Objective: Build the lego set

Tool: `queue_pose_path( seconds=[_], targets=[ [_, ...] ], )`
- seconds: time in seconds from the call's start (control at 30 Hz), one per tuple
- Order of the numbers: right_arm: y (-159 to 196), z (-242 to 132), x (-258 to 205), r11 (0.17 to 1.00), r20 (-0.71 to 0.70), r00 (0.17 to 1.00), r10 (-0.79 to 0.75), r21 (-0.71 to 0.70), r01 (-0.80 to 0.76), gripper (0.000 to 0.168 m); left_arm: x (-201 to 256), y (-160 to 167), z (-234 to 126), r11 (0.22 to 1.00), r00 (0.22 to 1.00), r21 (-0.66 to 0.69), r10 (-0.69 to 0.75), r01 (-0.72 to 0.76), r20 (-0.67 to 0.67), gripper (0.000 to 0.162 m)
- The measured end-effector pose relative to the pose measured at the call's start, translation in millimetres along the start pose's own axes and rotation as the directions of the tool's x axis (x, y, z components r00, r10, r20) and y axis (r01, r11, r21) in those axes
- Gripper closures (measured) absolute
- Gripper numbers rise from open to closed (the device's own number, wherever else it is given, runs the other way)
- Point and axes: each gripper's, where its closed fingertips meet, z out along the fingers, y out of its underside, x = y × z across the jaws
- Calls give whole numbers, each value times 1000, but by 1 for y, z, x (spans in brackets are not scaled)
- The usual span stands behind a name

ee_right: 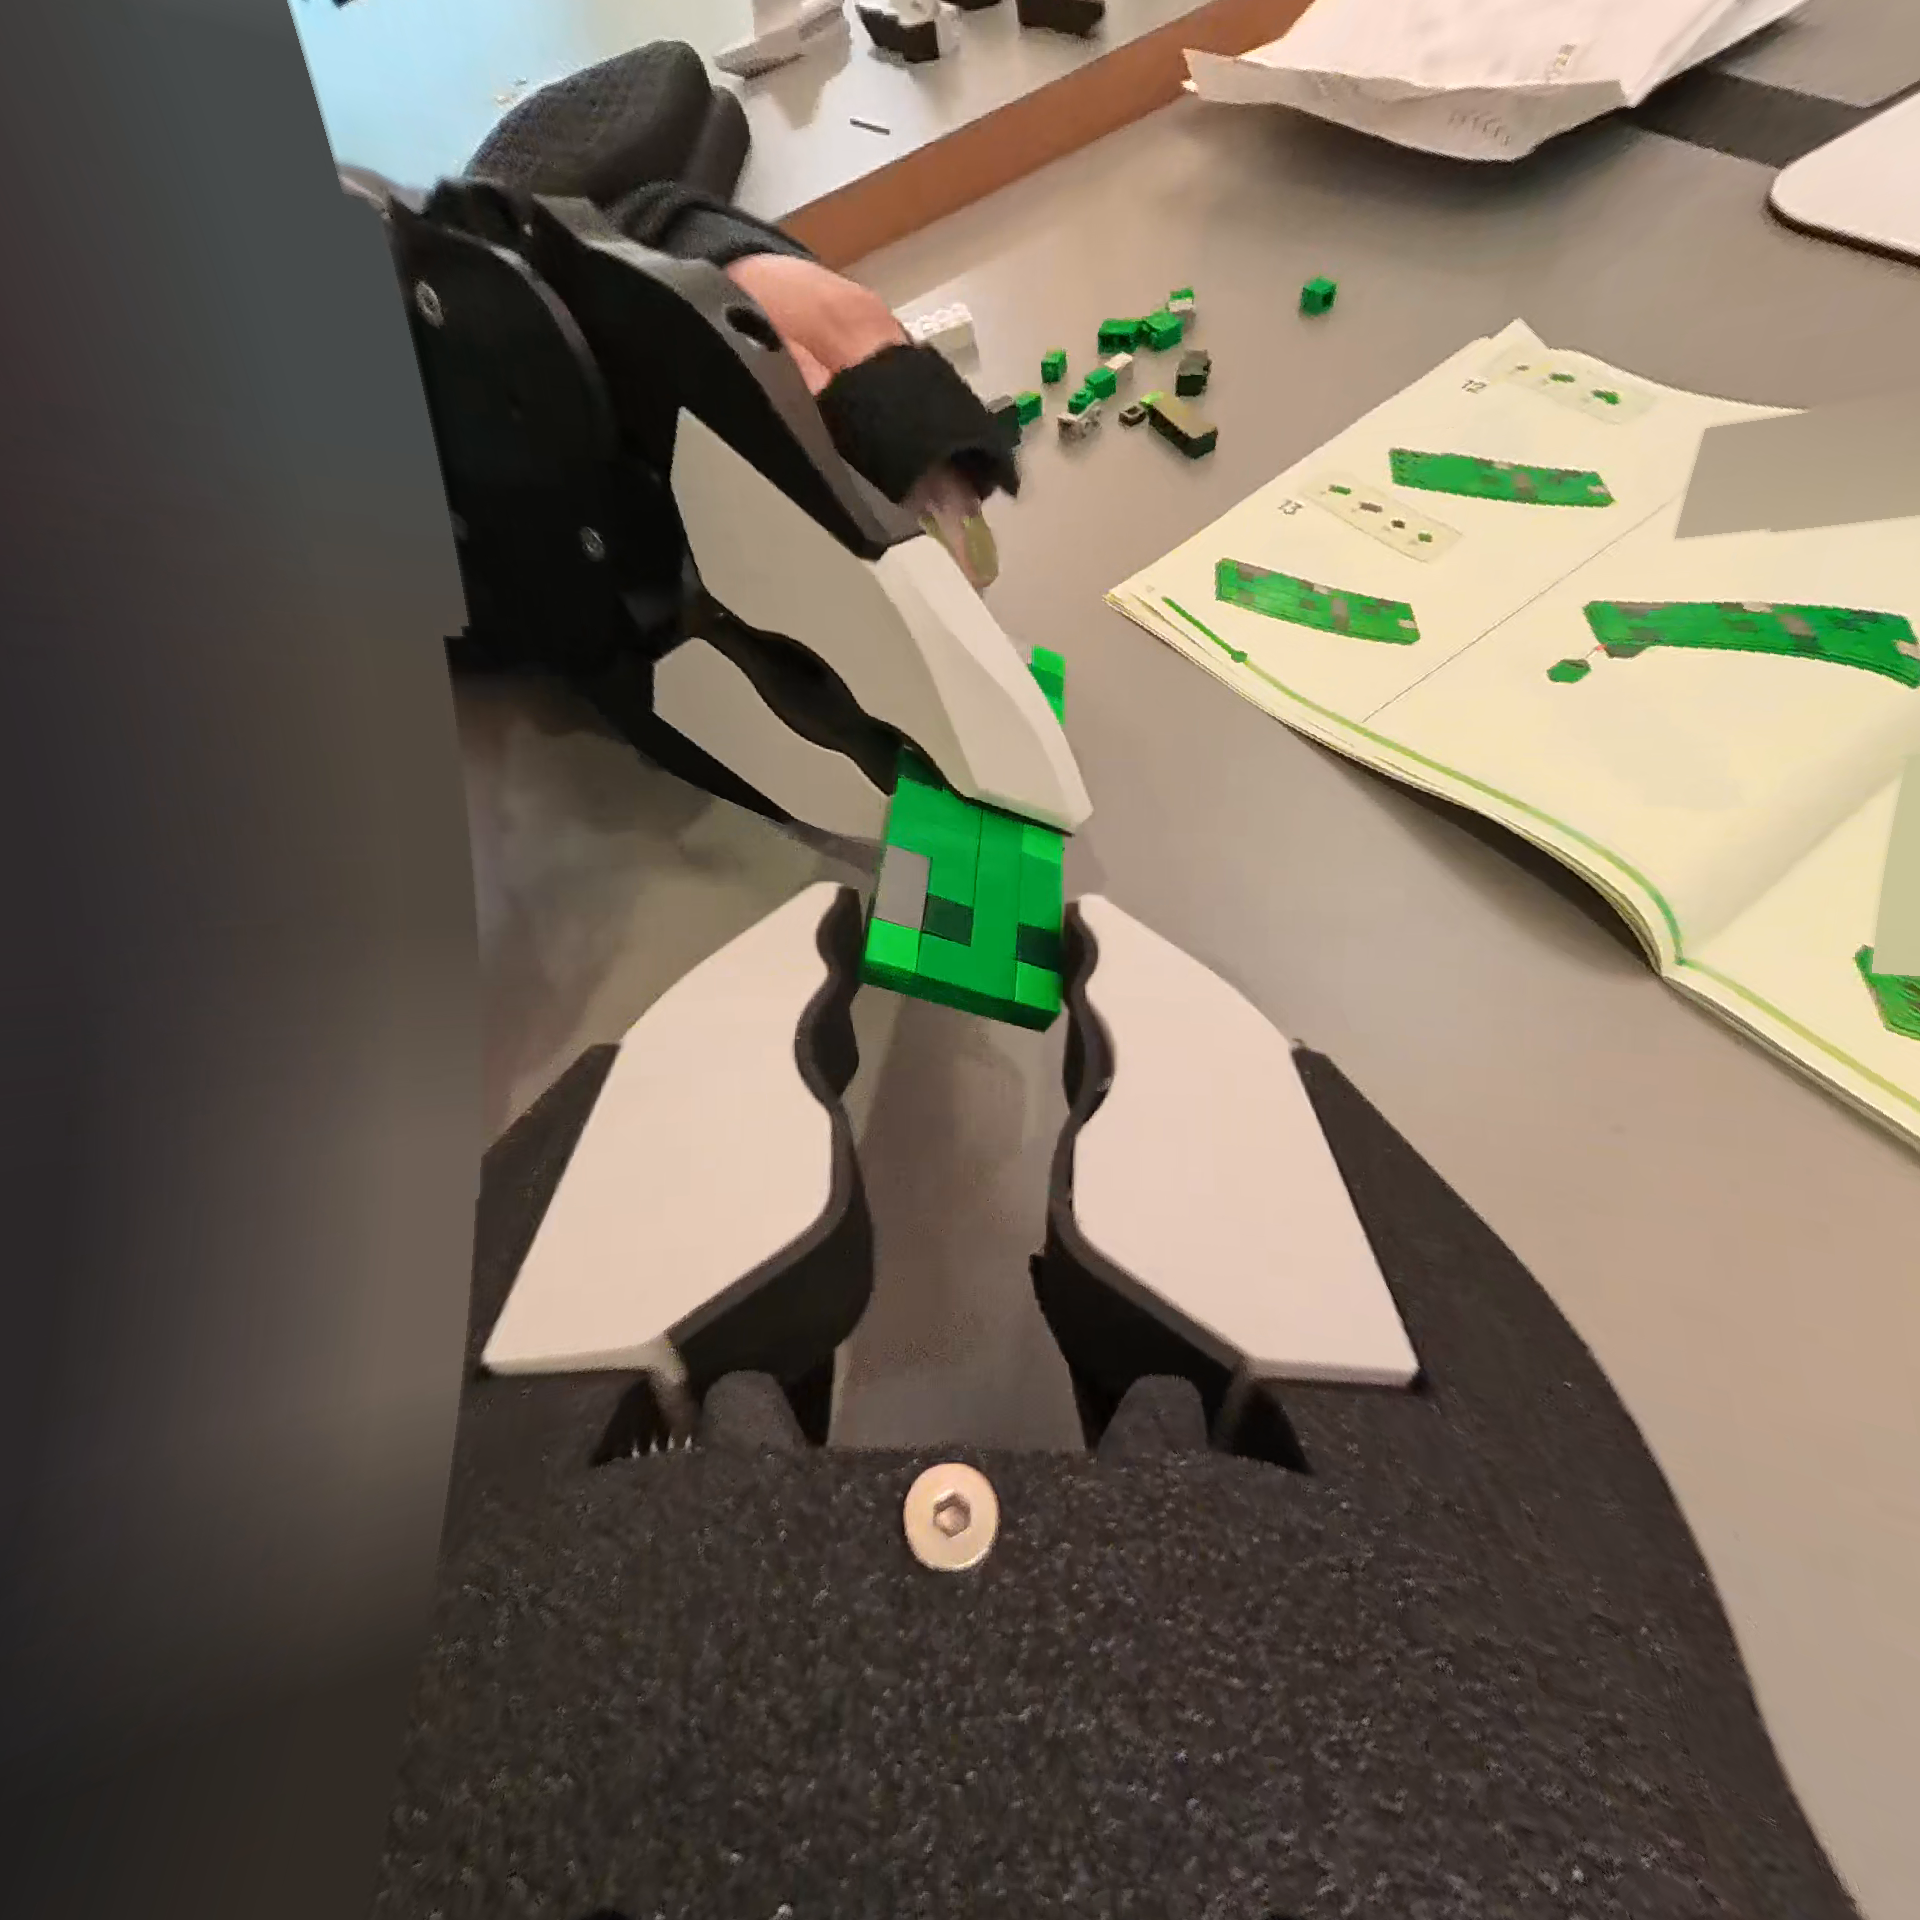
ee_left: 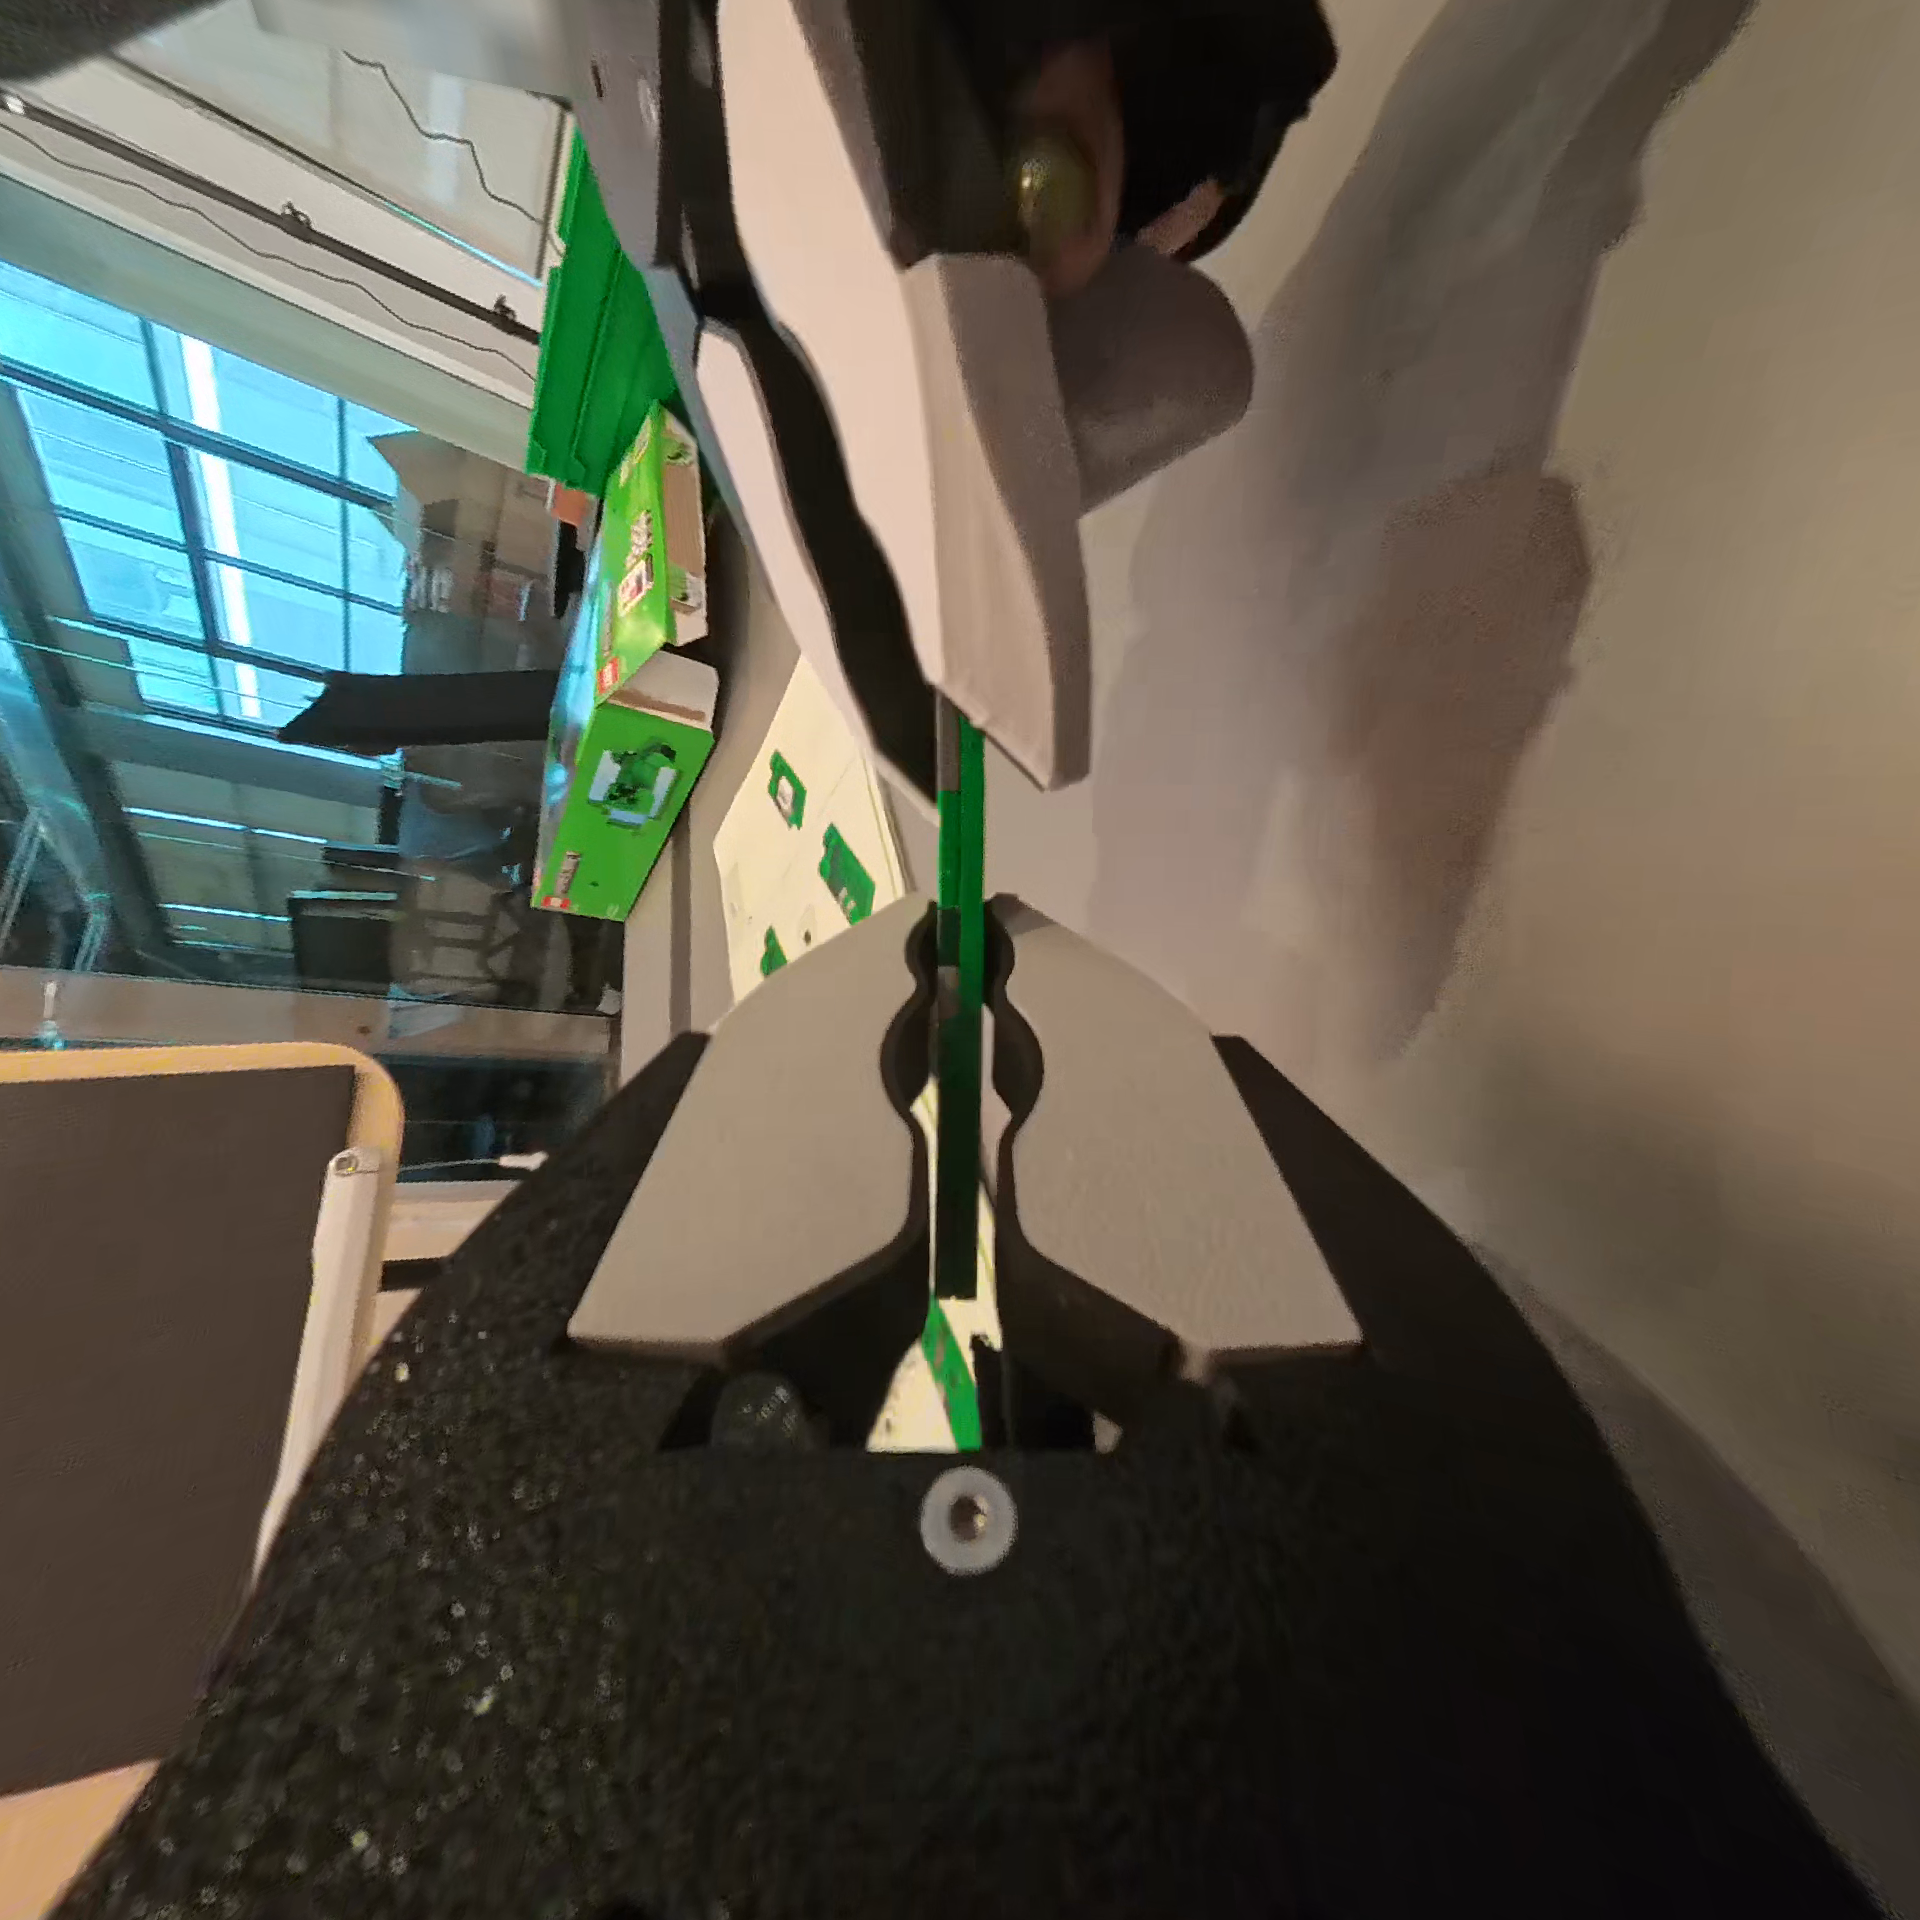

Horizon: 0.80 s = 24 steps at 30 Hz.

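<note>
A grey table (ee_right: pixel 1299 883) carries the work, and tall windows (ee_left: pixel 156 520) show in the background of the left wrist view.

The one part built so far is a flat green slab (ee_right: pixel 966 925), tiled with a few grey and dark green squares. It is held in the air above the table. The left tongs (ee_left: pixel 961 914) are clamped on it across its thin faces, so it shows edge-on between them in their own view. The right tongs (ee_right: pixel 961 914) stand apart, one tip on either side of the slab's near end. The right tip is at its edge, and a sliver of gap shows at the left.

The build looks to be partway through. The slab resembles the long green plates pictured in the single open booklet (ee_right: pixel 1558 675) just beside it. About a dozen loose bricks (ee_right: pixel 1117 364) lie scattered farther back on the table and have yet to be fitted. Most are green, with a few that are white, grey or dark. Blur makes the count rough.

At least two green boxes (ee_left: pixel 623 800) sit at the far edge of the table. One crumpled white paper bag (ee_right: pixel 1455 73) lies beyond the booklet.

In all there are one slab, two tongs and one booklet.
</note>
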Motion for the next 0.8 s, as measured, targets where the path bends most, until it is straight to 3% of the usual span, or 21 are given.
queue_pose_path(
  seconds=[0.1, 0.13, 0.2, 0.27, 0.37, 0.4, 0.5, 0.6, 0.67, 0.8],
  targets=[
    [6, 0, 4, 998, -27, 998, -58, -22, 58, 133, 2, 2, 6, 997, 997, 8, -75, 75, -4, 155],
    [10, -1, 9, 996, -56, 995, -87, -39, 85, 133, 4, 5, 9, 990, 990, -6, -139, 139, -22, 146],
    [22, -3, 24, 982, -124, 977, -173, -101, 161, 133, 5, 15, 10, 957, 956, -53, -289, 287, -54, 96],
    [36, -3, 36, 957, -165, 953, -255, -182, 225, 133, 0, 26, 5, 891, 891, -73, -451, 447, -54, 68],
    [53, -2, 45, 911, -151, 925, -349, -288, 297, 133, -11, 41, -11, 769, 768, -37, -640, 639, -38, 55],
    [58, -2, 47, 893, -142, 916, -374, -323, 314, 131, -17, 47, -17, 729, 729, -18, -684, 684, -9, 54],
    [68, -1, 44, 865, -97, 922, -376, -394, 312, 93, -37, 71, -39, 597, 590, 55, -800, 800, 106, 53],
    [57, -15, 46, 876, -111, 915, -388, -352, 329, 79, -61, 104, -68, 406, 363, 199, -905, 892, 221, 63],
    [30, -27, 60, 908, -199, 895, -398, -226, 353, 91, -72, 124, -86, 278, 206, 306, -947, 911, 247, 75],
    [-43, -43, 106, 895, -469, 817, -335, 112, 431, 148, -83, 149, -98, 114, 18, 435, -976, 893, 218, 112]
  ],
)
